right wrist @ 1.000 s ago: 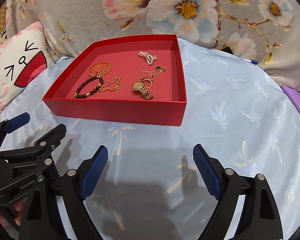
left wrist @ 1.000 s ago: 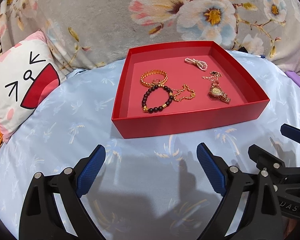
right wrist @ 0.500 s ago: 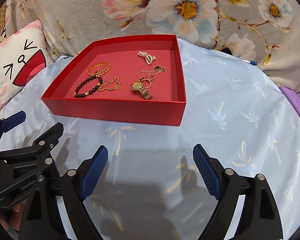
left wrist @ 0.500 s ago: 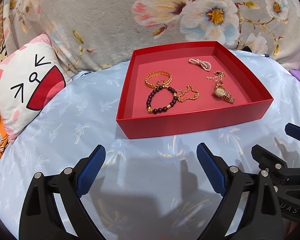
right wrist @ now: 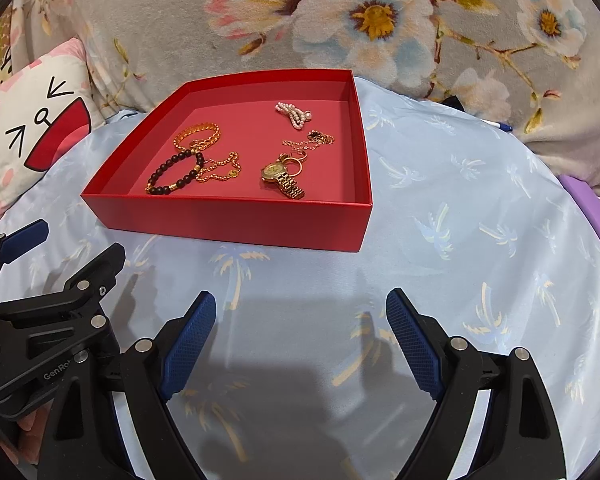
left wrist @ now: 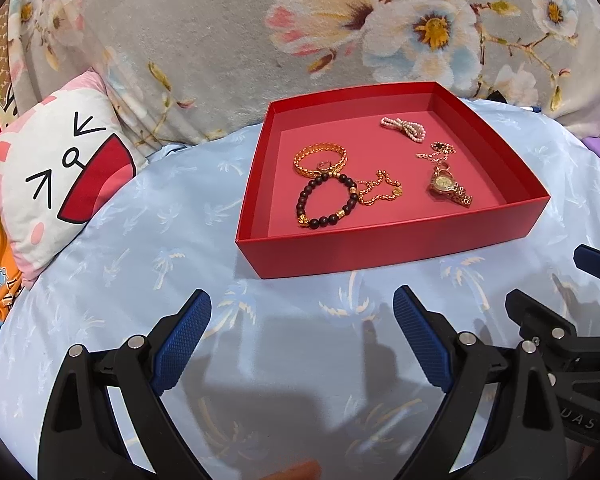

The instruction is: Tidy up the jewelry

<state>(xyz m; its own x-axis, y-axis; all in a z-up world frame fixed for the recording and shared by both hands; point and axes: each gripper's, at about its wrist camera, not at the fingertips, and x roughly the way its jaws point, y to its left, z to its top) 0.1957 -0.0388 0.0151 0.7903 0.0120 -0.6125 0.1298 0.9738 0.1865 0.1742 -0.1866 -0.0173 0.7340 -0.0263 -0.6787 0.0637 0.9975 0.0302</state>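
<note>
— Jewelry first: where do we see it?

— All of it lies inside the red tray (left wrist: 396, 242), which sits on the blue palm-print cloth (left wrist: 140, 248). At the tray's left, the gold bangle (left wrist: 320, 157) lies just beyond the dark bead bracelet (left wrist: 327, 205), and the gold chain (left wrist: 380, 193) touches that bracelet's right side.

— And the right half?

— We find the gold watch (left wrist: 449, 188) nearest us, a thin necklace (left wrist: 436, 151) just beyond it, and the pearl piece (left wrist: 405, 127) farthest back.

— How do our tongs stand?

— We hold both wide apart and empty. The left gripper (left wrist: 302, 336) and the right gripper (right wrist: 300, 334) hover over the cloth, near side of the tray, touching nothing. A cat-face pillow (left wrist: 56, 184) rests far left, against the floral blanket (left wrist: 220, 32).
</note>
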